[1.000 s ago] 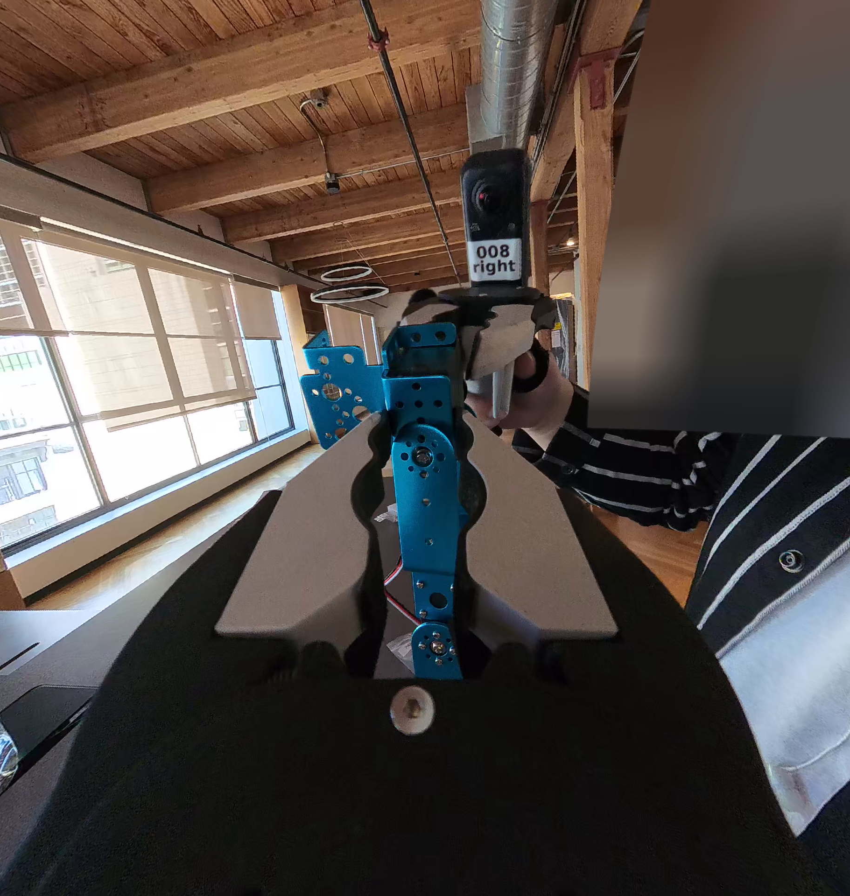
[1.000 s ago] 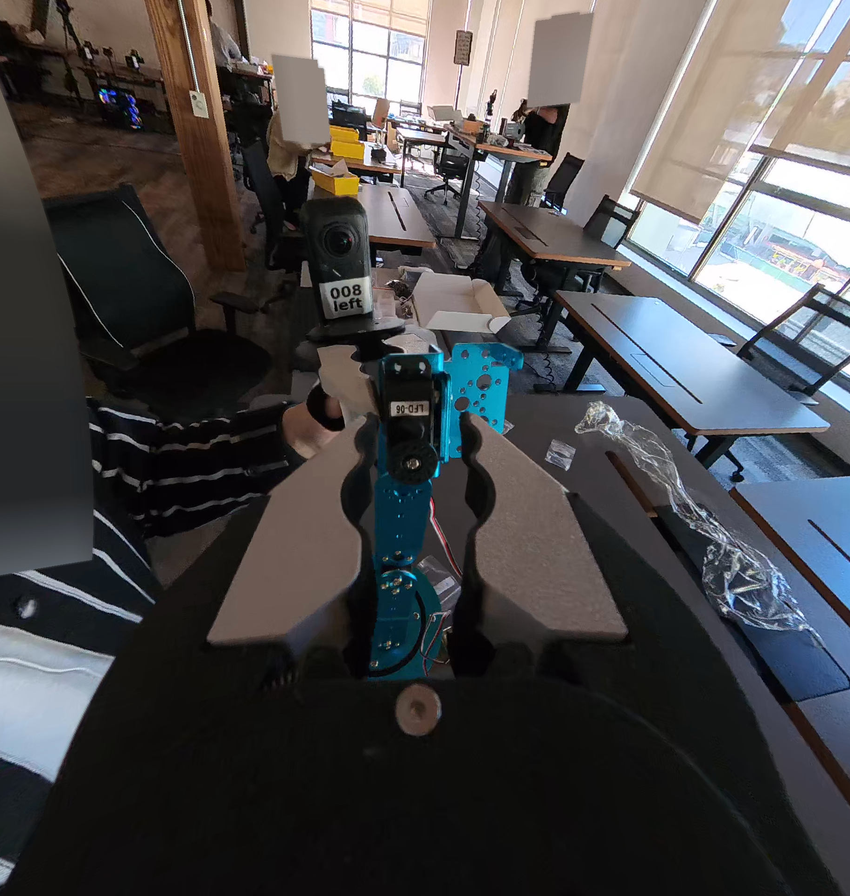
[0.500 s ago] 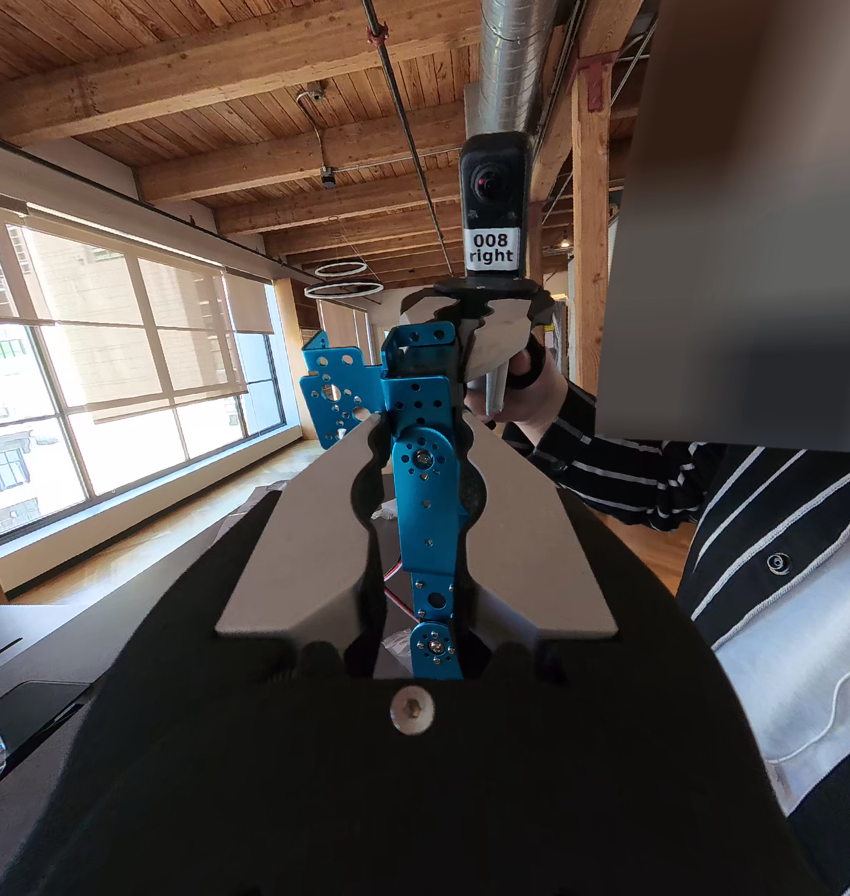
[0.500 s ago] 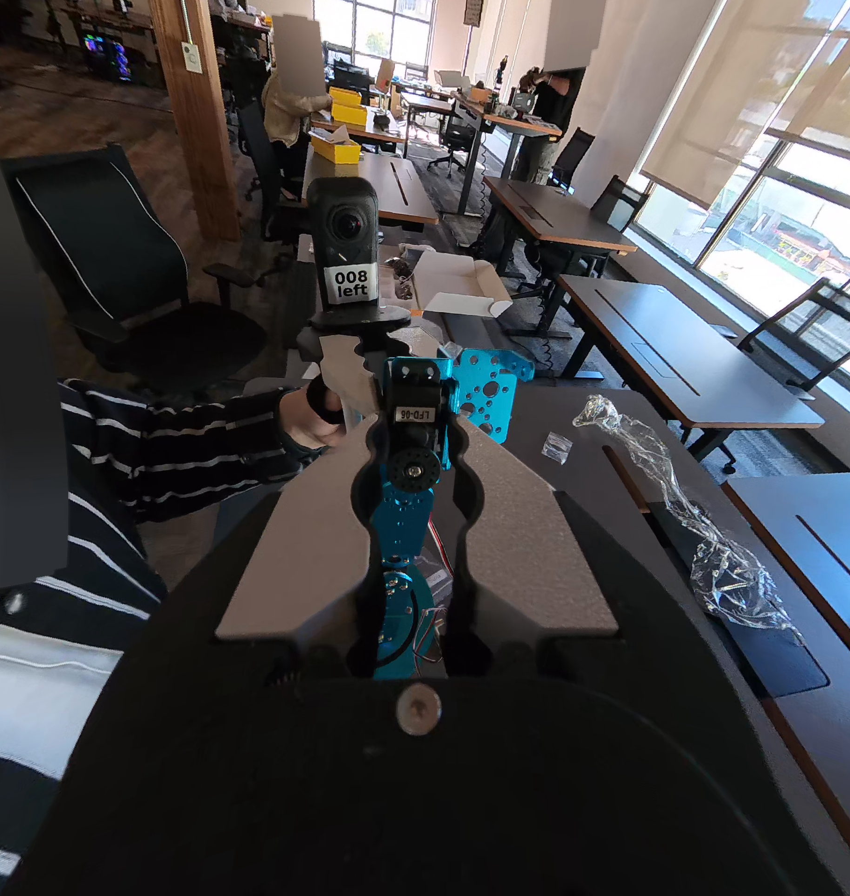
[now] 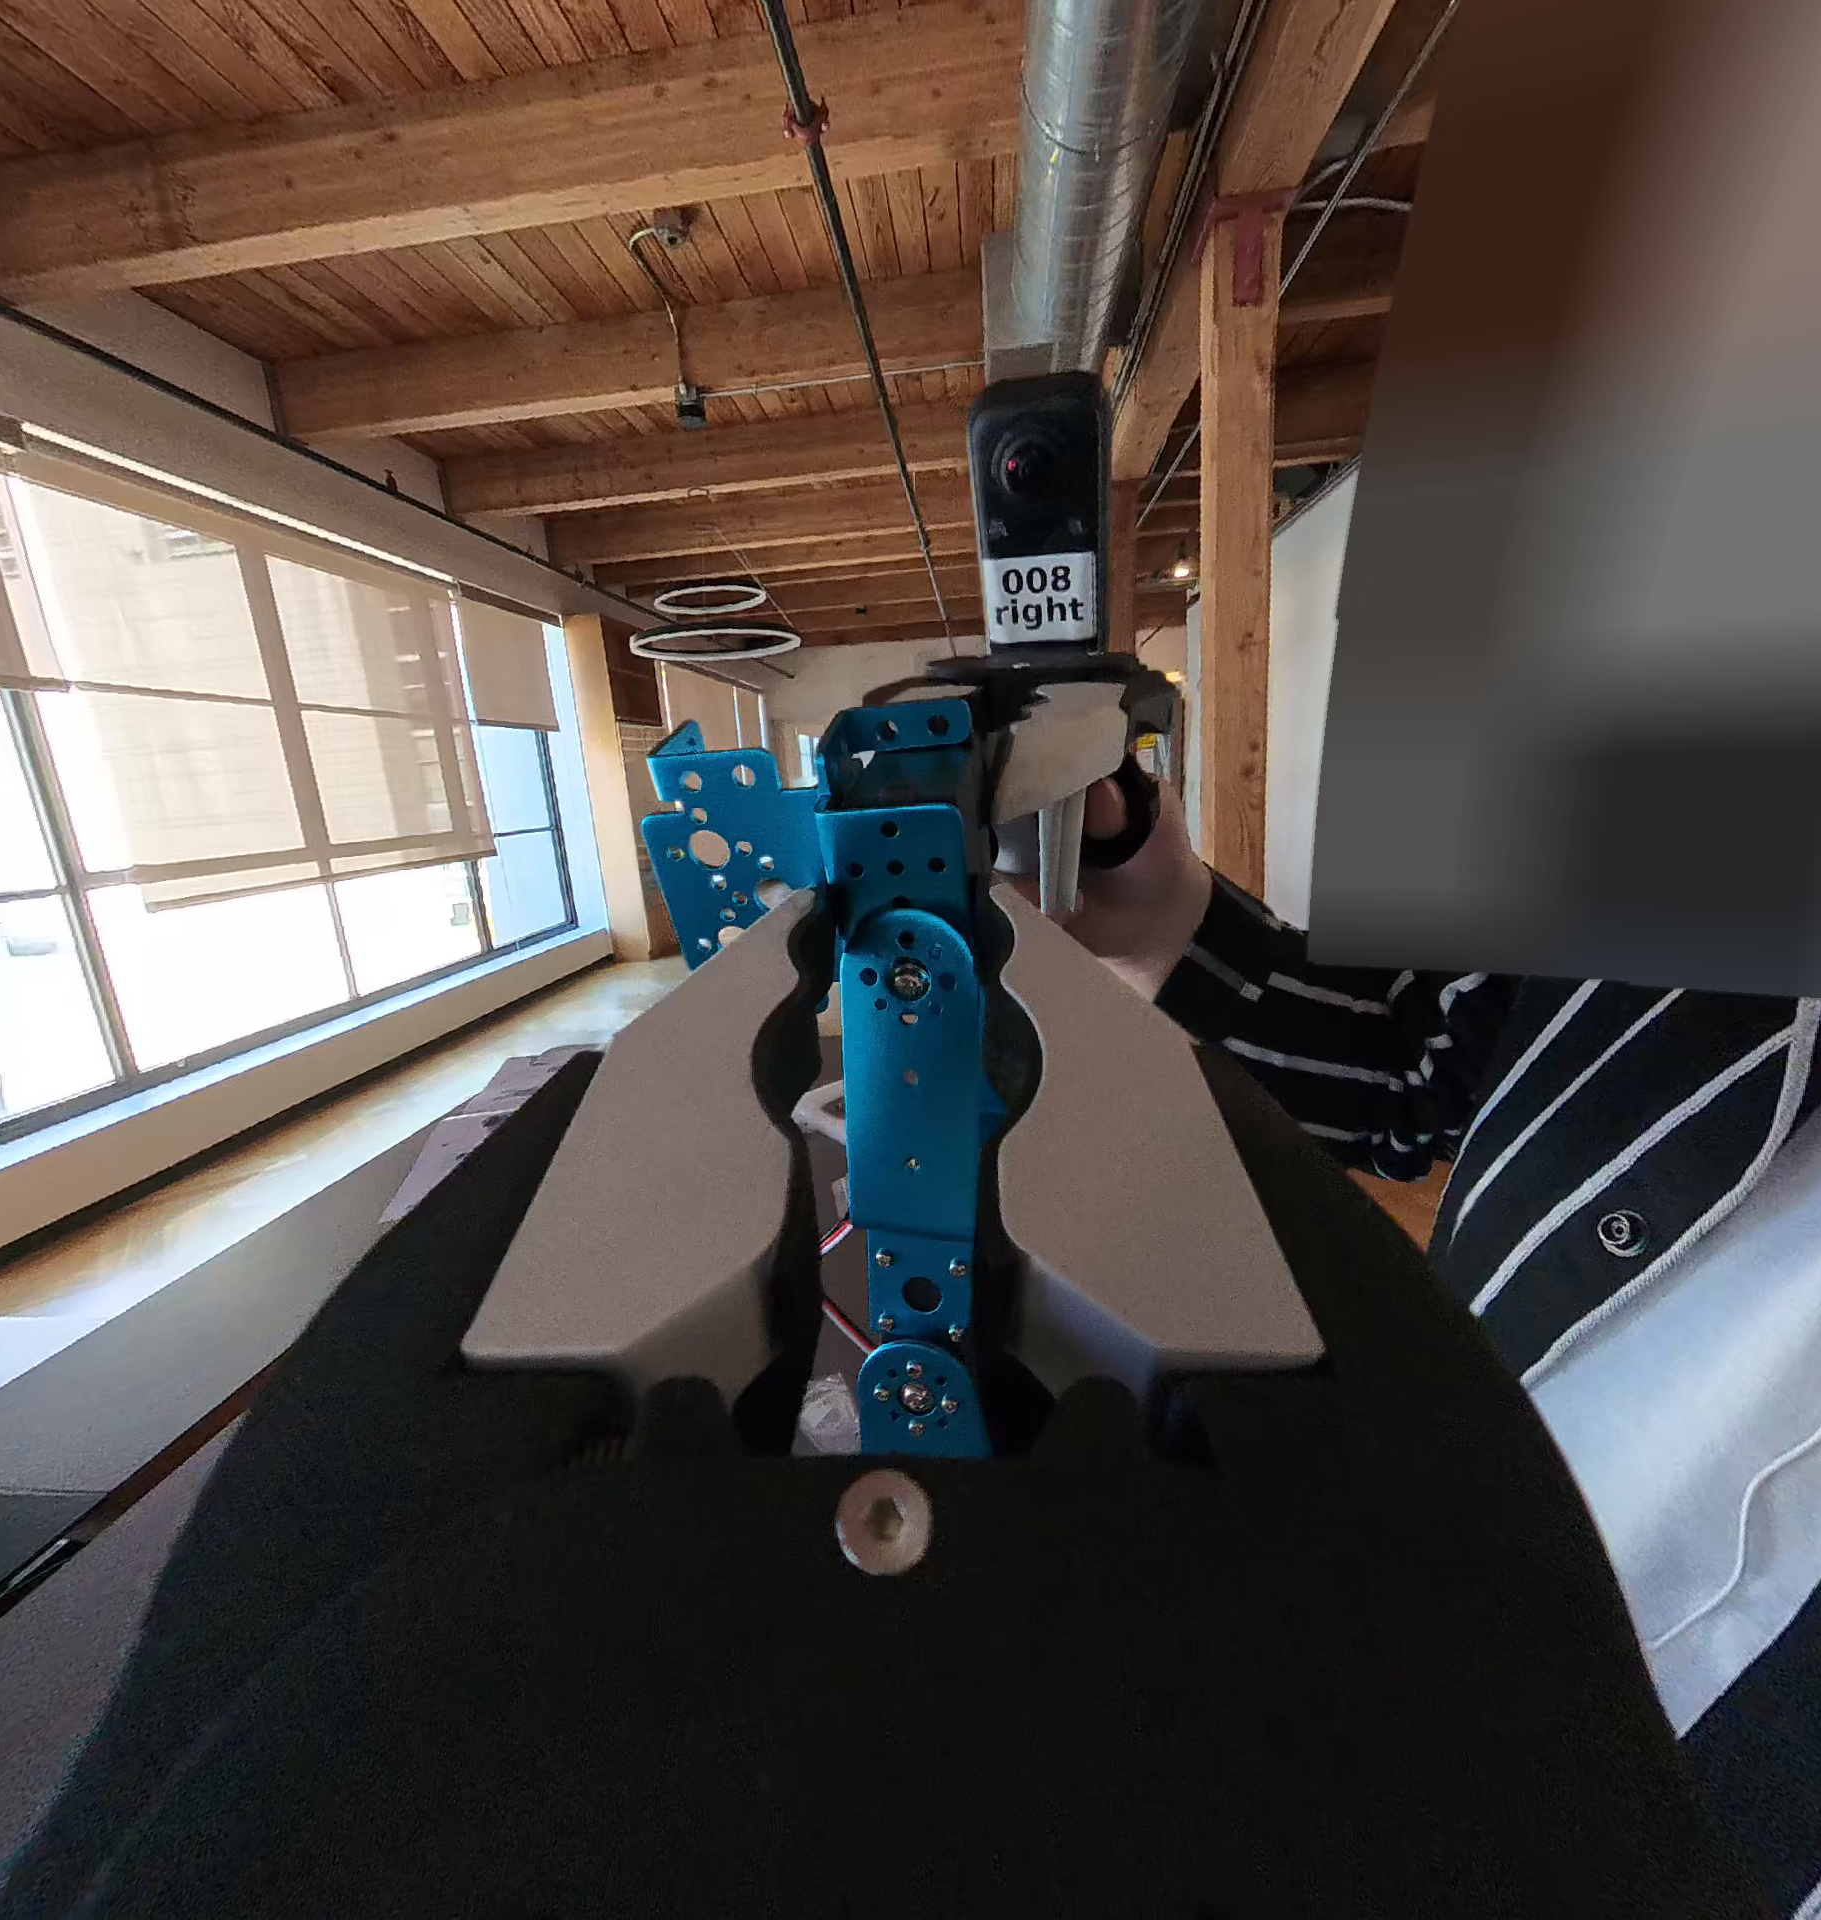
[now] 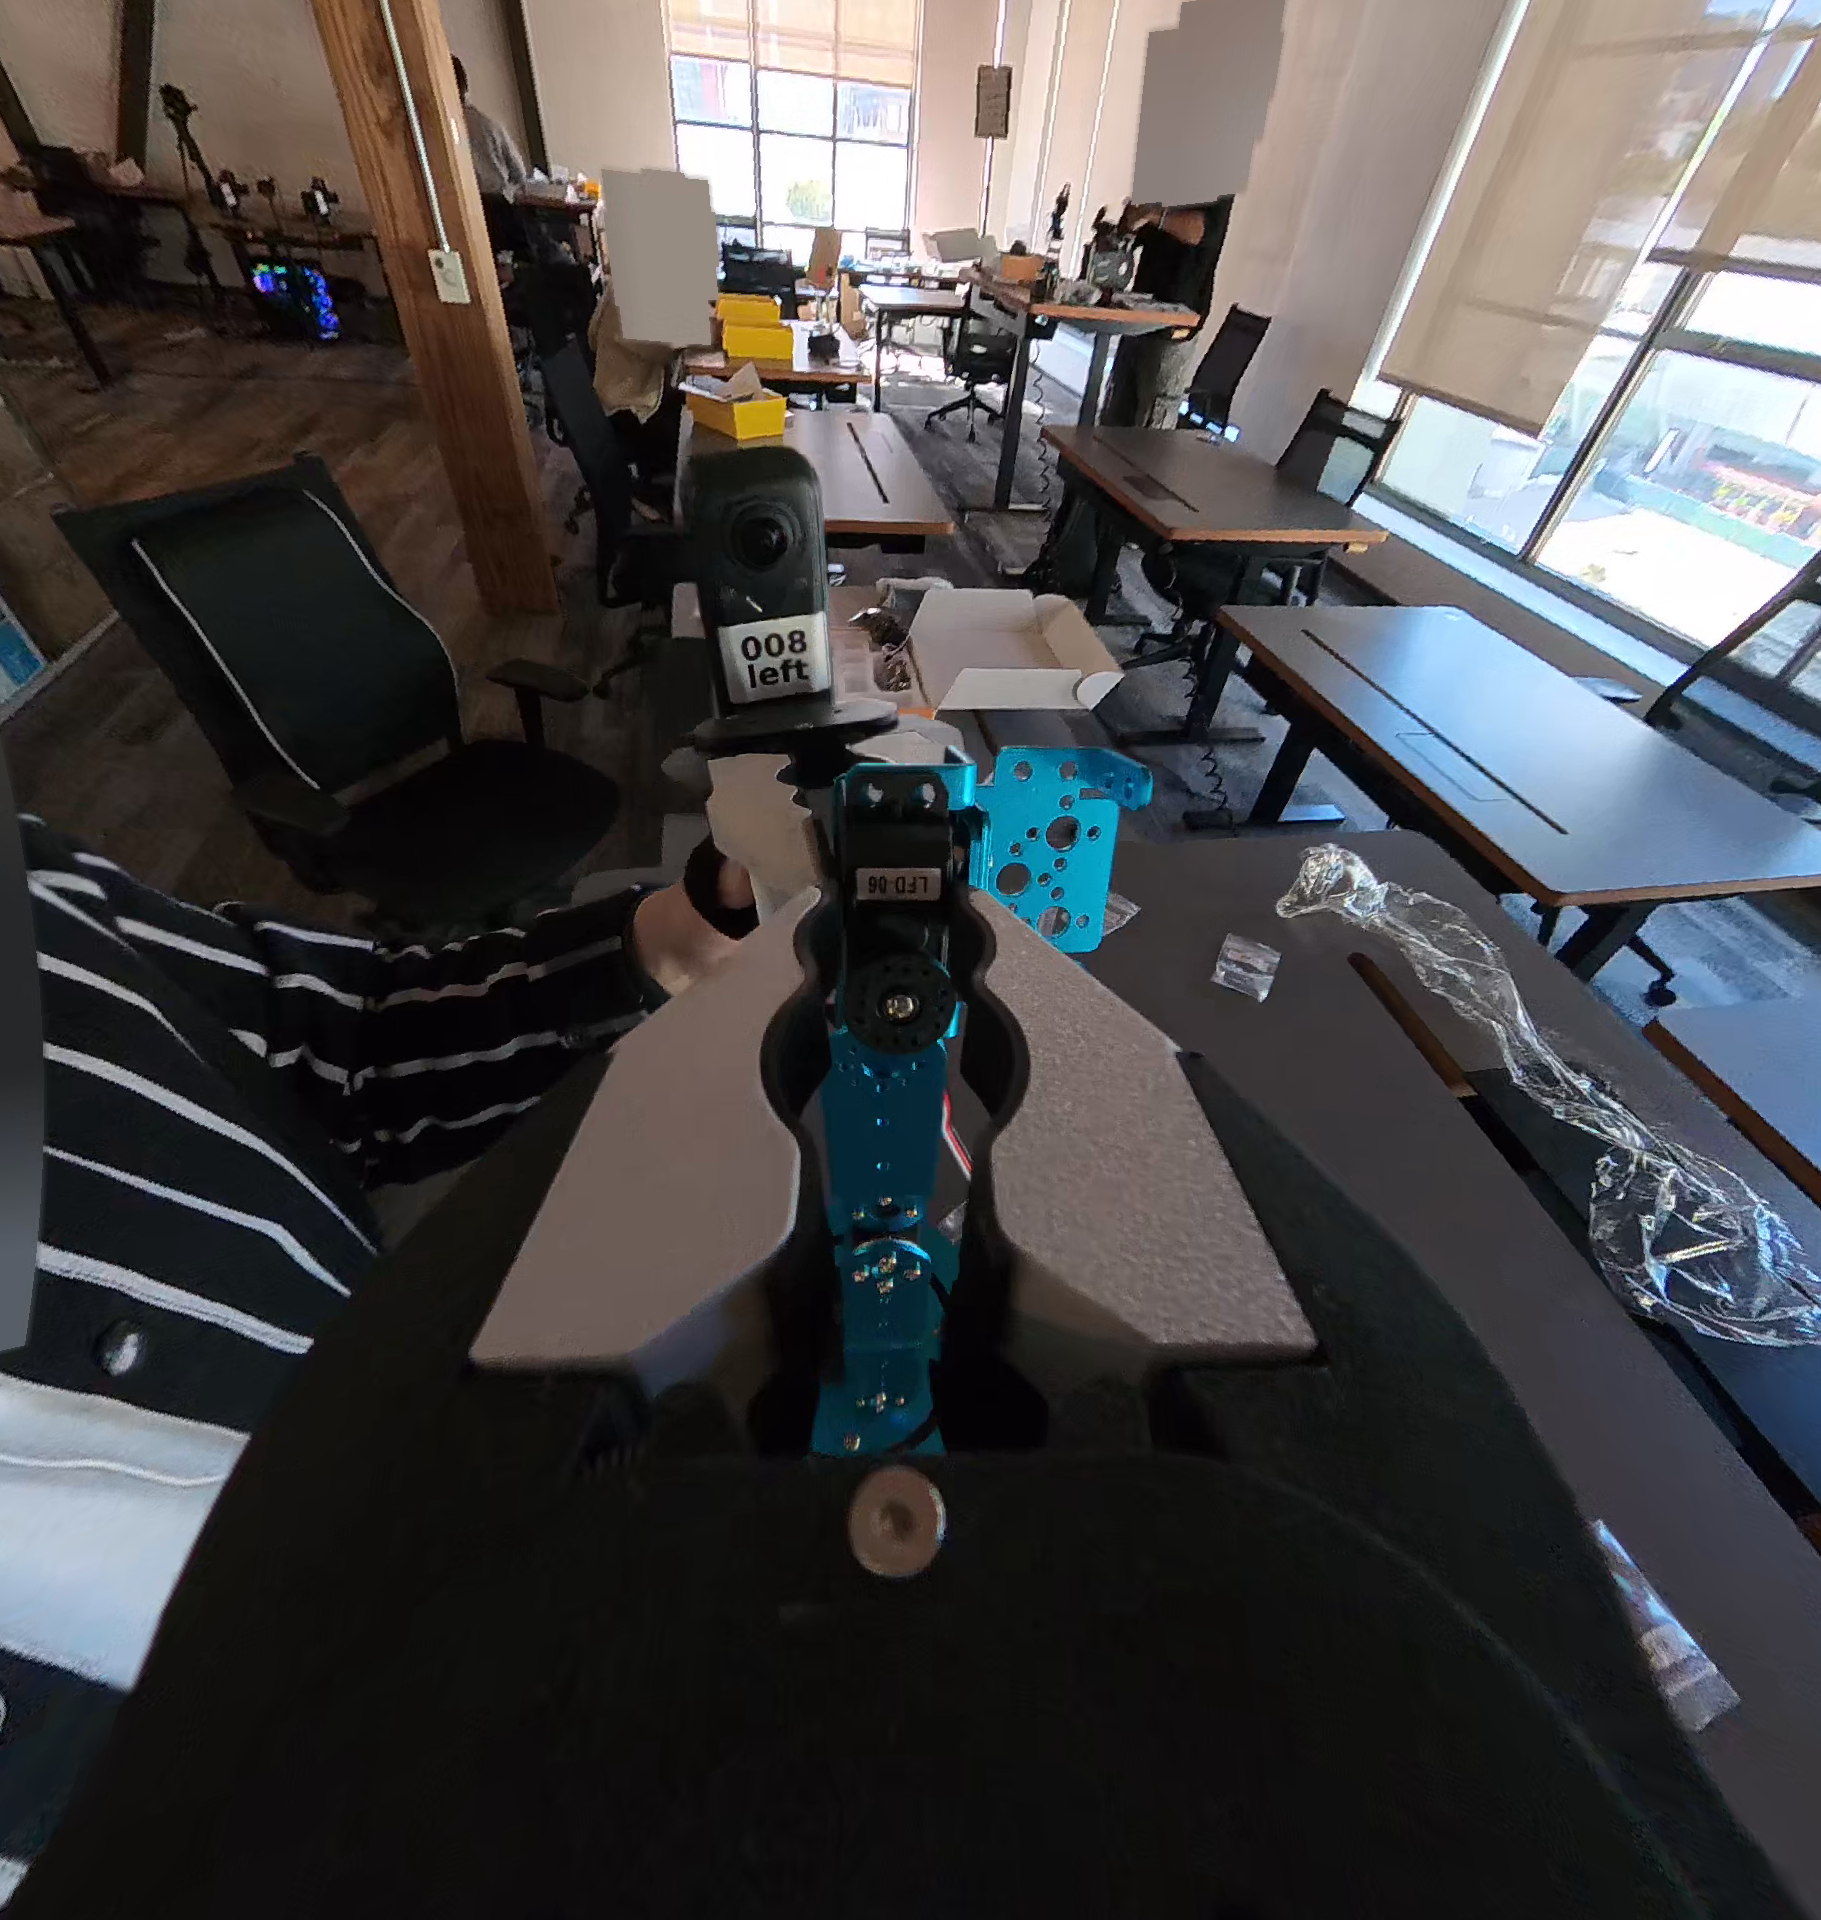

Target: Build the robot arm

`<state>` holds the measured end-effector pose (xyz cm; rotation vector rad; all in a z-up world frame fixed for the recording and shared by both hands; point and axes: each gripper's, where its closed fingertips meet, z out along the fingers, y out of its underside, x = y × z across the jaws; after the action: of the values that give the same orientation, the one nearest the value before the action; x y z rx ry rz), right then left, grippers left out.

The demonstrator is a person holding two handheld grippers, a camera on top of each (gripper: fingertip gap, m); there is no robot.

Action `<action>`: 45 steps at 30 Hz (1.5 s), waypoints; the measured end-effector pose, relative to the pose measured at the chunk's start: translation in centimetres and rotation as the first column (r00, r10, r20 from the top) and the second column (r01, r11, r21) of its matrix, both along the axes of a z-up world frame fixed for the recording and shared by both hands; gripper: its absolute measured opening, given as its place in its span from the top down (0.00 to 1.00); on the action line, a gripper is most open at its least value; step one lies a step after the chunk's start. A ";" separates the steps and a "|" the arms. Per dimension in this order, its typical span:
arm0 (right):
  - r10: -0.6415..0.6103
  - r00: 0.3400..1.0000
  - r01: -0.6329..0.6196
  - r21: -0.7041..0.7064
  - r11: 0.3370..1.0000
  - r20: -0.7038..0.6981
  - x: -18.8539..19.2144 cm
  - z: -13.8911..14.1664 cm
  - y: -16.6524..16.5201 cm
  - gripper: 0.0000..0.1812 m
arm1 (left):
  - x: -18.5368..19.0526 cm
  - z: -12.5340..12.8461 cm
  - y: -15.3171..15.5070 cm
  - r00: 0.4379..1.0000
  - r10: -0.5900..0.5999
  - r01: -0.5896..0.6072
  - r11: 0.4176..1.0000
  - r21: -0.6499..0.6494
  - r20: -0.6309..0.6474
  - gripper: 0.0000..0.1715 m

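A blue metal bracket assembly [image 5: 911, 1091] with a black servo [image 6: 895, 883] at one end is held in the air between both grippers. My left gripper [image 5: 901, 904] is shut on the blue bracket. My right gripper [image 6: 893, 914] is shut on the same assembly [image 6: 885, 1122] from the opposite side, at the servo. A blue perforated plate [image 6: 1051, 842] sticks out at the assembly's far end; it also shows in the left wrist view [image 5: 724, 842]. Each view shows the other gripper behind the assembly, held by a hand: the right one [image 5: 1051, 748] and the left one [image 6: 771, 821].
A dark table [image 6: 1249, 1091] lies below with crumpled clear plastic [image 6: 1612, 1164], a small clear bag [image 6: 1244, 961] and an open white box [image 6: 999, 644]. A person in a striped sleeve [image 6: 366, 997] is close by. A black chair [image 6: 293, 665] and a wooden post [image 6: 438, 291] stand behind. My two grippers' fingertips are within a few centimetres of each other.
Both grippers have shifted and tilted a little together, with the assembly still gripped between them. The lower blue joint looks turned more edge-on in the right wrist view.
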<state>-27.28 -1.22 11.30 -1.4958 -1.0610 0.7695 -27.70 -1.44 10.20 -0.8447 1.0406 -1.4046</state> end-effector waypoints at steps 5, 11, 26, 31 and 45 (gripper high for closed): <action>-0.016 1.000 0.017 0.019 1.000 -0.027 0.1 0.1 -0.1 0.91 | 0.1 0.1 0.0 1.000 -0.001 0.001 1.000 0.003 0.017 0.86; -0.034 0.999 0.035 0.046 0.998 -0.021 0.3 0.0 0.2 0.90 | 0.4 0.0 0.2 1.000 0.028 -0.028 1.000 0.010 0.013 0.82; -0.062 0.989 0.078 0.121 0.990 -0.135 0.6 0.9 -0.5 0.73 | -0.1 0.3 0.4 0.999 0.011 -0.009 0.999 -0.031 0.047 0.86; -0.231 0.964 0.250 0.155 0.956 -0.132 1.9 -1.0 0.1 0.68 | -0.1 0.5 0.4 0.997 0.025 -0.023 0.999 -0.038 0.071 0.86; -0.526 0.850 0.478 0.413 0.775 0.002 1.9 -2.9 1.0 0.87 | 0.0 0.5 0.2 0.995 0.078 -0.077 0.997 -0.008 0.062 0.86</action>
<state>-25.38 -0.20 8.44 -1.3827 -0.7797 0.0702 -27.68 -1.23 10.67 -0.8320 0.9473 -1.3609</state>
